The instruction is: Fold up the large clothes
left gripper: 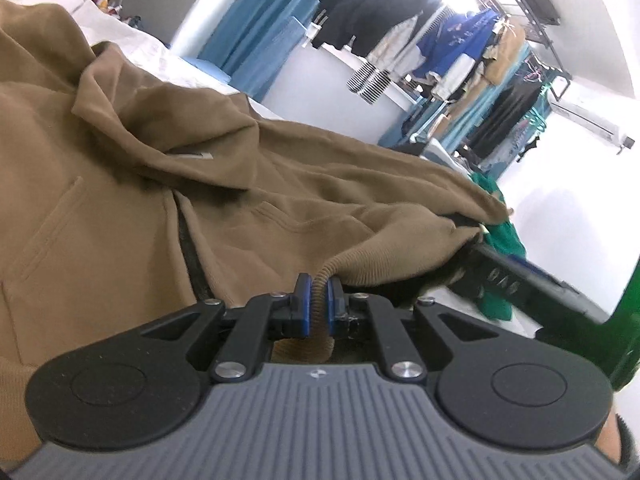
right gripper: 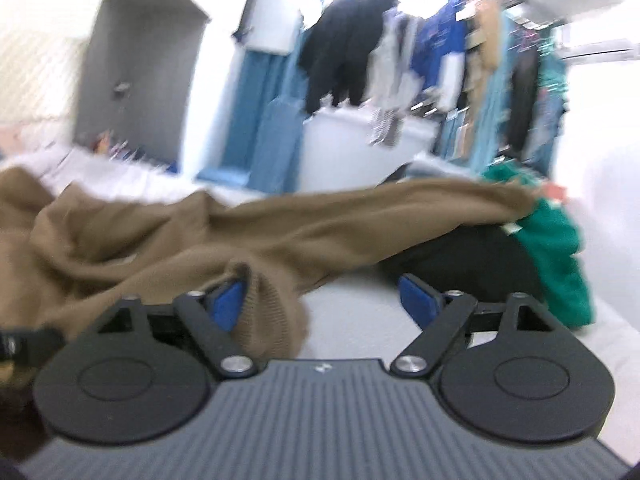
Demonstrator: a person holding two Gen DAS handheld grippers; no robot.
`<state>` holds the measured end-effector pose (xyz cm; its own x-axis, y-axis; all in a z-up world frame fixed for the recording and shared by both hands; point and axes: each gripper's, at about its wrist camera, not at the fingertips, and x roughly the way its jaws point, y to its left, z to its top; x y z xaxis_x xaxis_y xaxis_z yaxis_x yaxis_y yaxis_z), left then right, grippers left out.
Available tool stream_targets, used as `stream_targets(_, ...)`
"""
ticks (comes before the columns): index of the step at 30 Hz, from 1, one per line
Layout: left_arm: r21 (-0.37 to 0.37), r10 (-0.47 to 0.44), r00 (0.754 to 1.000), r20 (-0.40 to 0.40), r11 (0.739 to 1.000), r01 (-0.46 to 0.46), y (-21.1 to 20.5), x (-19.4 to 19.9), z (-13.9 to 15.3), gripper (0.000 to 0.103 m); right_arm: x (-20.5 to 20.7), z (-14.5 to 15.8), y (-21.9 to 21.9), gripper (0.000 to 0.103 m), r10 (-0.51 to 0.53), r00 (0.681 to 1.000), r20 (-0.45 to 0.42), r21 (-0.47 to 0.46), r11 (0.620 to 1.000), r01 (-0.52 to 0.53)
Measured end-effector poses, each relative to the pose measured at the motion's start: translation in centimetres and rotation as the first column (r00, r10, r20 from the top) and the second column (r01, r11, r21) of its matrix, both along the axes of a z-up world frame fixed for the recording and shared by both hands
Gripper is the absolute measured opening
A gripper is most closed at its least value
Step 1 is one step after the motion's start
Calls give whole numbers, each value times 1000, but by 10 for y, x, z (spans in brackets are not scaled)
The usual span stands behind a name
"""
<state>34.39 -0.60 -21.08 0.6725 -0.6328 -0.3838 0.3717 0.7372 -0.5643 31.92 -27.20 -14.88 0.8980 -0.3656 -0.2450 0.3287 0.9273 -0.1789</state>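
A brown zip hoodie (left gripper: 120, 180) lies crumpled over a white surface, its dark zipper running down the middle. My left gripper (left gripper: 319, 284) is shut on a ribbed brown edge (left gripper: 320, 300) of the hoodie, which is pinched between the blue pads. In the blurred right wrist view the hoodie (right gripper: 200, 232) stretches across the picture. My right gripper (right gripper: 322, 296) stands open and wide. A ribbed cuff (right gripper: 268, 312) hangs against its left pad (right gripper: 228, 304), and the right pad (right gripper: 418, 294) is far from the cloth.
A green garment (right gripper: 560, 248) and a black one (right gripper: 460, 256) lie beyond the hoodie at the right. The white surface (right gripper: 360, 312) shows between them. A rack of hanging clothes (left gripper: 480, 48) and blue curtains (left gripper: 248, 40) stand at the back.
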Motion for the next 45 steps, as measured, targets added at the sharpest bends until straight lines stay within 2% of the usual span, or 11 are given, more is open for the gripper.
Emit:
stream_targets(4, 13, -18, 1000, -24, 1000, 18, -3, -2, -4, 10, 1, 9, -12, 80, -22, 999, -36, 67, 997, 25)
stream_targets(6, 37, -24, 999, -39, 999, 26, -4, -3, -8, 10, 14, 7, -29, 79, -5, 986, -165, 201, 979, 39)
stream_targets(9, 39, -52, 994, -95, 998, 56, -2, -4, -13, 17, 32, -6, -70, 72, 86, 926, -367, 490, 864, 114)
stream_targets(12, 71, -62, 982, -176, 995, 76, 1, -9, -17, 31, 32, -12, -92, 72, 135, 877, -461, 582, 792, 184)
stream_targets(15, 68, -28, 985, -169, 997, 40, 16, -23, -10, 53, 28, -7, -102, 72, 170, 864, -473, 608, 773, 181)
stream_targets(20, 66, 129, 981, -147, 991, -121, 66, -44, 9, 56, 26, -8, -104, 73, 215, 876, -432, 683, 712, 162)
stream_targets(23, 87, 307, 937, -166, 951, -296, 106, -53, 11, 57, 32, -21, -95, 73, 238, 867, -438, 730, 657, 189)
stream_targets(27, 142, 526, 825, -205, 850, -507, 154, -58, 8, 57, 39, -27, -97, 80, 254, 873, -415, 767, 614, 186)
stream_targets(32, 153, 637, 724, -264, 769, -621, 188, -55, 0, 57, 35, -24, -103, 80, 294, 882, -367, 816, 558, 154)
stream_targets(38, 186, 632, 711, -308, 773, -606, 191, -46, -12, 57, 25, -21, -123, 80, 325, 882, -342, 850, 507, 143)
stream_targets(45, 229, 667, 674, -318, 744, -628, 189, -38, -23, 59, 12, -31, -151, 83, 265, 925, -271, 913, 374, 161)
